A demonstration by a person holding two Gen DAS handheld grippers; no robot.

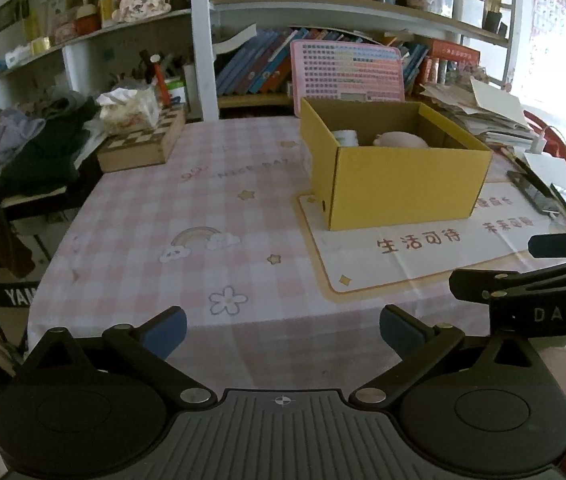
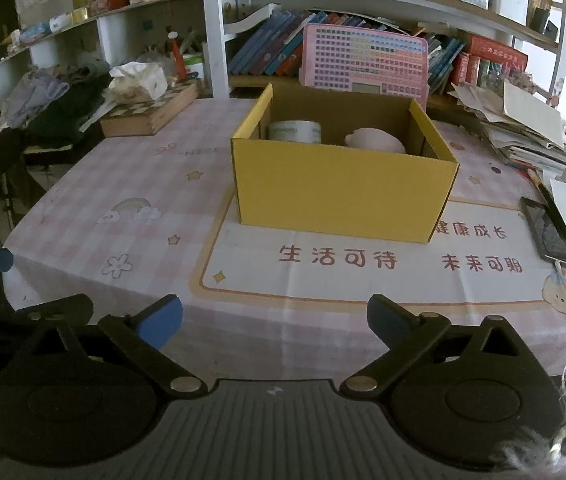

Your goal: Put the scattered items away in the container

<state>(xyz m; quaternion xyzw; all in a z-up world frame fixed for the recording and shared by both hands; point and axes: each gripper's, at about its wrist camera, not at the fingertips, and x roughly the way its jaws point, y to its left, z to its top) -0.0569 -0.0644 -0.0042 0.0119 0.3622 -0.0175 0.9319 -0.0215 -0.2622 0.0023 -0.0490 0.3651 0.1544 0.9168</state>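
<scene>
A yellow cardboard box [image 2: 343, 196] stands open on the pink checked tablecloth, straight ahead in the right wrist view and to the right [image 1: 395, 184] in the left wrist view. Inside it lie a roll of tape [image 2: 295, 131] [image 1: 345, 137] and a pale pink rounded toy [image 2: 375, 141] [image 1: 399, 139]. My left gripper [image 1: 283, 330] is open over the table's near edge, nothing between its blue pads. My right gripper [image 2: 275, 320] is open too, short of the box, and holds nothing. Its black fingers [image 1: 523, 280] show at the left wrist view's right edge.
A wooden chessboard box [image 2: 151, 110] with a tissue pack on it sits at the back left beside a heap of clothes [image 1: 31, 144]. Stacked papers [image 2: 523, 128] and two phones [image 2: 547, 232] lie along the right side. A pink board [image 2: 363, 60] leans on the bookshelf behind the box.
</scene>
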